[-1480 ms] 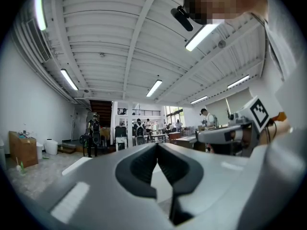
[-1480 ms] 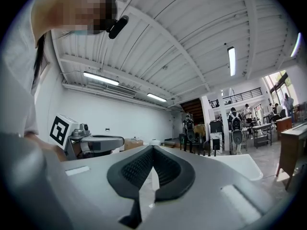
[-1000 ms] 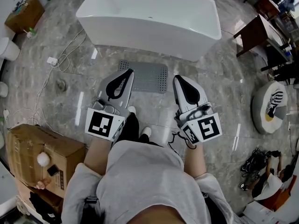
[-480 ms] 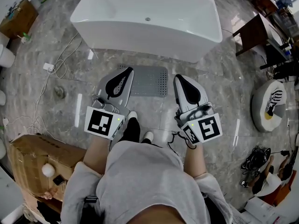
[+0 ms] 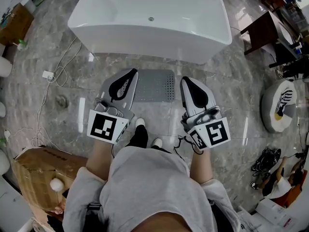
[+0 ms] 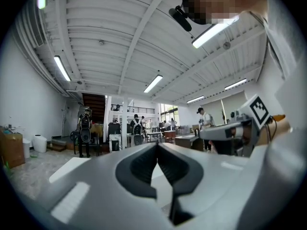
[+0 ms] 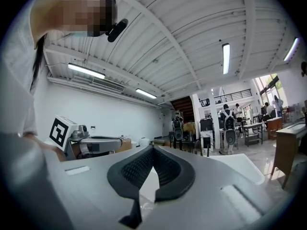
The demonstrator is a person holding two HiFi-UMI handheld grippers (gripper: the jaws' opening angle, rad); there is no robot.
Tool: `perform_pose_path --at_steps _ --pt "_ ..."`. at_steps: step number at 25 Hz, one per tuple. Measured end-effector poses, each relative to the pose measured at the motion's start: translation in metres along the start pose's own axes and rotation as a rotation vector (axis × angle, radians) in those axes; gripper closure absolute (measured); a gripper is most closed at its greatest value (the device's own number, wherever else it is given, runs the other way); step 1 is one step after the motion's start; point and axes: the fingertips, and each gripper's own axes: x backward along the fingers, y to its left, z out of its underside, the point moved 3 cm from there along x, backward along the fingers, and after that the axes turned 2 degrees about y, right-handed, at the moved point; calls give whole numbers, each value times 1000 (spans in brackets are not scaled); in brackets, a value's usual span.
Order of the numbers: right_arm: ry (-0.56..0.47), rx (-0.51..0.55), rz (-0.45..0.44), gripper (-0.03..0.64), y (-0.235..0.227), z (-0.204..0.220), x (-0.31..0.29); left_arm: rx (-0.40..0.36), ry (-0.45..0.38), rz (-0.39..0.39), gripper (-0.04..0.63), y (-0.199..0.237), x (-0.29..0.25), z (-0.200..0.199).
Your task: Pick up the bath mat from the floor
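Grey marble floor (image 5: pixel 231 81) fills the head view, with a white tub (image 5: pixel 145 42) across the top. The mat (image 5: pixel 155 86), grey and perforated along its right edge, lies flat on the floor just in front of the tub, and in this view it shows between the two grippers. The left gripper (image 5: pixel 132 73) has its jaws pressed together with nothing between them; its own view shows the black pads meeting at the tips (image 6: pixel 157 145). The right gripper (image 5: pixel 185 80) is likewise closed and empty (image 7: pixel 152 148). Both are held level above the floor, apart from the mat, and each marker cube bears only a black-and-white square pattern. The person's shoes (image 5: pixel 140 123) stand near the mat's close edge. A cardboard box (image 5: pixel 34 170) sits at lower left; the dark print on it is too small to read. A white cable (image 5: pixel 53 74) trails over the floor at left, and a dark table (image 5: pixel 258 30) stands at right. Both gripper views look out into a hall with a white ribbed ceiling, strip lights and people standing far off.
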Motion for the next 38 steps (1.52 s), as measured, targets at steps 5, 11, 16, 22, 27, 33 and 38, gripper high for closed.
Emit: perform_pose_path --at_steps 5,11,16,22,27,33,38 --pt "11 -6 14 618 1 4 -24 22 39 19 595 22 -9 11" --pt "20 -8 33 618 3 7 -43 34 54 36 595 41 -15 21" --pt "33 -7 47 618 -1 12 -50 32 38 40 595 51 -21 28" --pt "45 -10 56 618 -14 12 -55 56 71 39 595 54 -34 31" --pt "49 -13 40 618 -31 11 -62 47 61 16 595 55 -49 28" --pt "51 -13 16 618 -56 9 -73 41 60 -22 595 56 -68 26" --pt "54 -11 -15 618 -76 10 -79 37 52 -61 595 54 -83 24"
